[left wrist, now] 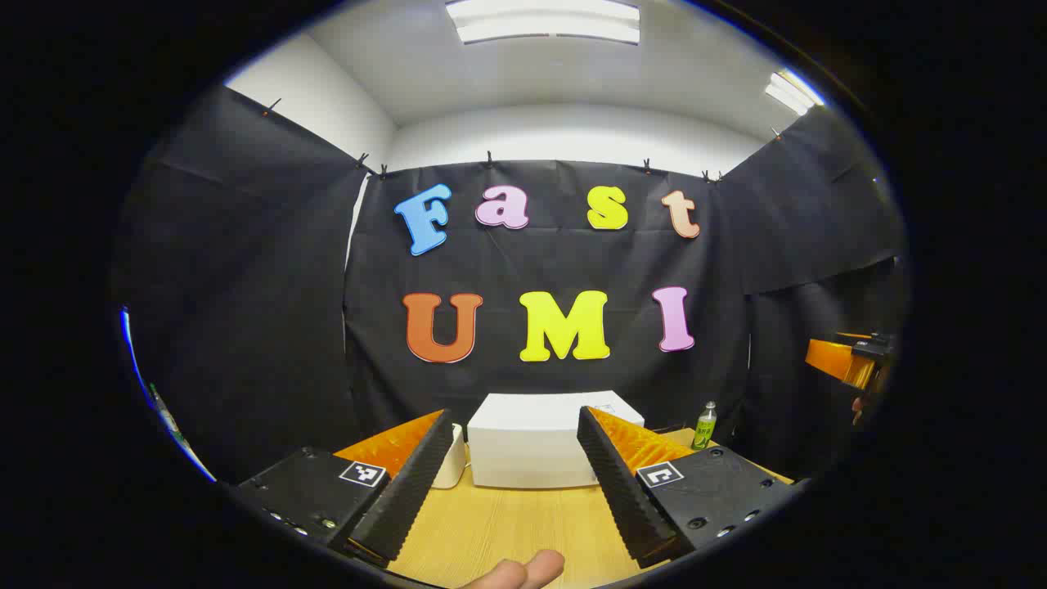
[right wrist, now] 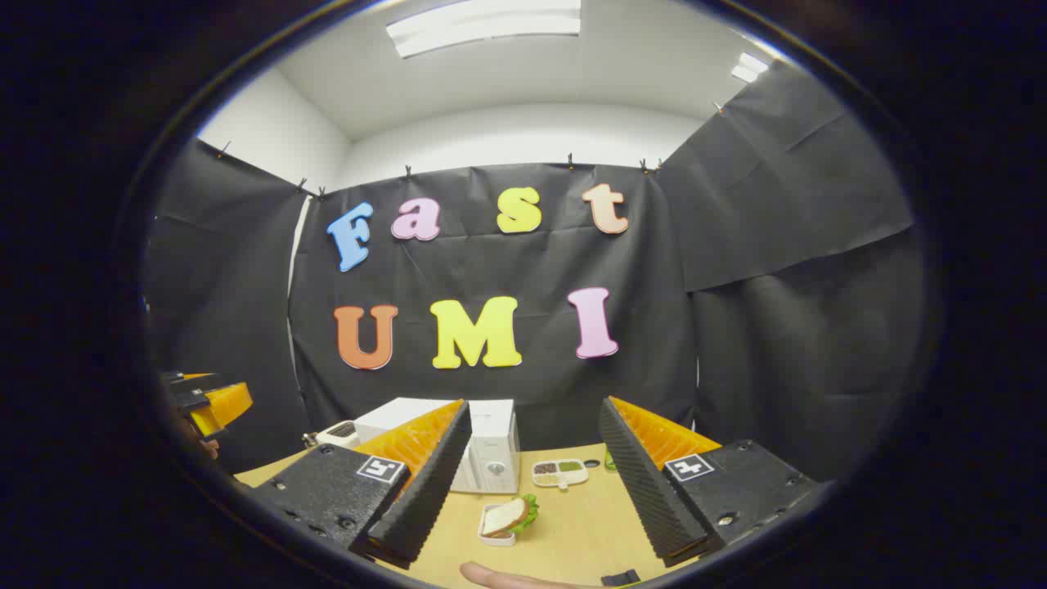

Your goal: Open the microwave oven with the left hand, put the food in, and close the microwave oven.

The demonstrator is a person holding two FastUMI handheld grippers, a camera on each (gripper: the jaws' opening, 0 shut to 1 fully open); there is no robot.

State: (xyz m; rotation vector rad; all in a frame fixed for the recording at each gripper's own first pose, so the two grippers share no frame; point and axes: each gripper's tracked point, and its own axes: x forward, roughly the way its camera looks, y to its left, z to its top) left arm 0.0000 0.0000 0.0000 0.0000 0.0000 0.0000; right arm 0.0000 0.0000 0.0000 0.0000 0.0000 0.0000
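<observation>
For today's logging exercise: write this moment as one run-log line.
stage: start | microwave: closed | sandwich: on table | left gripper: open, empty | right gripper: open, empty

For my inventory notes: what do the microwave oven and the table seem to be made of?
The microwave oven: smooth white casing, likely painted metal or plastic; cannot tell which. The table: light wood-look top with faint grain, perhaps laminate.

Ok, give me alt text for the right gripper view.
The right hand-held gripper is open and empty above a wooden table, framing a white microwave with its door closed. A sandwich in a small white dish lies in front of the microwave, and a divided tray sits beside it.
</observation>
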